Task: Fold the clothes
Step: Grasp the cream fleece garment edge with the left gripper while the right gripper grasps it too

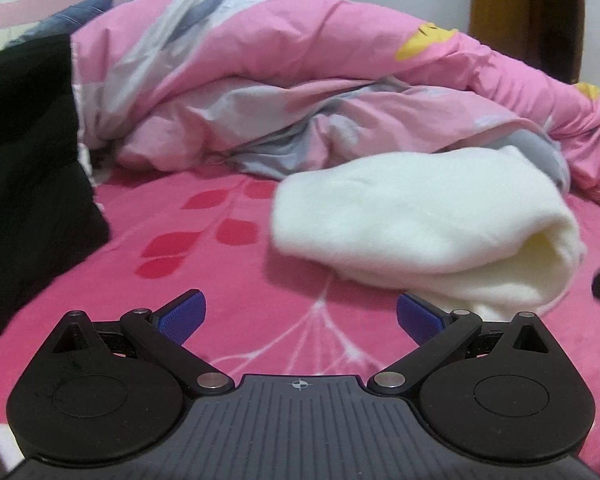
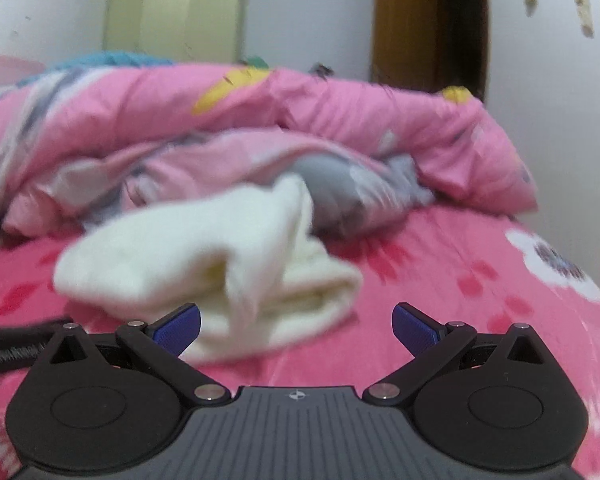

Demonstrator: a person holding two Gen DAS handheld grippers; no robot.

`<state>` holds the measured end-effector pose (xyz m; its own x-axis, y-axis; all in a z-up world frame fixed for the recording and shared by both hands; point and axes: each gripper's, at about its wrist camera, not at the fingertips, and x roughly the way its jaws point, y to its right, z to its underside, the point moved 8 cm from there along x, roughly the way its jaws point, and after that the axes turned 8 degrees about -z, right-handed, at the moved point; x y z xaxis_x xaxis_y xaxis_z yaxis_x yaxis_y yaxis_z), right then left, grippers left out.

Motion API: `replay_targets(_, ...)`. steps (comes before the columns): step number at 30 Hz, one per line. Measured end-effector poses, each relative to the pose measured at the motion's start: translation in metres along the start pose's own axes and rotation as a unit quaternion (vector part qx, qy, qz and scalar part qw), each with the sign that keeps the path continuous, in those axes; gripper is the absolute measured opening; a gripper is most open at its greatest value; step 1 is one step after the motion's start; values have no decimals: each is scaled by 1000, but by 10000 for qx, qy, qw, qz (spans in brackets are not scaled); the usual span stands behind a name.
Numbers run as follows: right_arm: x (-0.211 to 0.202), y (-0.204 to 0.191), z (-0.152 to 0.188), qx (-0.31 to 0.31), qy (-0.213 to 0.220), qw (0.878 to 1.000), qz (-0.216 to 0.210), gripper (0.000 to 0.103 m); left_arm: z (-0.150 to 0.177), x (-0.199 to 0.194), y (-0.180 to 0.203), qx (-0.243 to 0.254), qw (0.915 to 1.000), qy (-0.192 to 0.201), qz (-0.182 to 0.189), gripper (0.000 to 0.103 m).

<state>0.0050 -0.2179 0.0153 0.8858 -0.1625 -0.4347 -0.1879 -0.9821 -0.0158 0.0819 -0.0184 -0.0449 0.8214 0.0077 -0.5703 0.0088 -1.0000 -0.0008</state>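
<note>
A folded cream-white garment [image 1: 424,228] lies on the pink bedsheet [image 1: 228,280], ahead and to the right of my left gripper [image 1: 300,320]. That gripper is open, blue pads spread wide, nothing between them. In the right wrist view the same white garment [image 2: 204,260] sits just ahead and left of my right gripper [image 2: 296,324], which is also open and empty. Its left blue pad [image 2: 178,326] is close to the garment's near edge. The right wrist view is blurred.
A crumpled pink and grey duvet [image 1: 300,92] is heaped across the back of the bed. A black garment [image 1: 28,184] lies at the left. A wooden door frame [image 2: 408,20] and a pale cabinet [image 2: 176,12] stand behind. A dark object [image 2: 16,344] sits at the left edge.
</note>
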Motion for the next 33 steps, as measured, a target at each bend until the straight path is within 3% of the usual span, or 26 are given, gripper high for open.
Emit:
replay_targets(4, 25, 1, -29, -98, 148, 9993, -326, 103, -12, 19, 5, -233, 9996, -94, 161, 98)
replay_targets(8, 63, -1, -44, -78, -44, 9978, -662, 102, -28, 38, 10, -330, 9990, -124, 276, 94)
replay_targets(9, 74, 0, -46, -14, -135, 9973, -719, 99, -31, 42, 10, -347, 9988, -118, 316, 91)
replay_targets(11, 94, 3, -47, 112, -299, 9962, -806, 92, -36, 51, 12, -418, 9980, -201, 426, 76)
replay_targets(18, 143, 8, -35, 635, -953, 9876, -1070, 70, -37, 69, 16, -632, 9952, -429, 603, 63)
replay_targets(20, 143, 8, -34, 835, -1016, 9842, -1189, 66, -36, 68, 17, -621, 9952, -436, 622, 58)
replay_targets(27, 127, 6, -37, 1184, -1008, 9780, -1394, 21, -36, 58, 19, -516, 9956, -417, 662, 27)
replay_targets(29, 120, 6, -37, 1220, -1020, 9766, -1446, 17, -36, 53, 18, -538, 9955, -406, 673, 19)
replay_targets(33, 104, 4, -35, 1194, -1020, 9756, -1536, 15, -30, 39, 18, -391, 9958, -367, 747, 14)
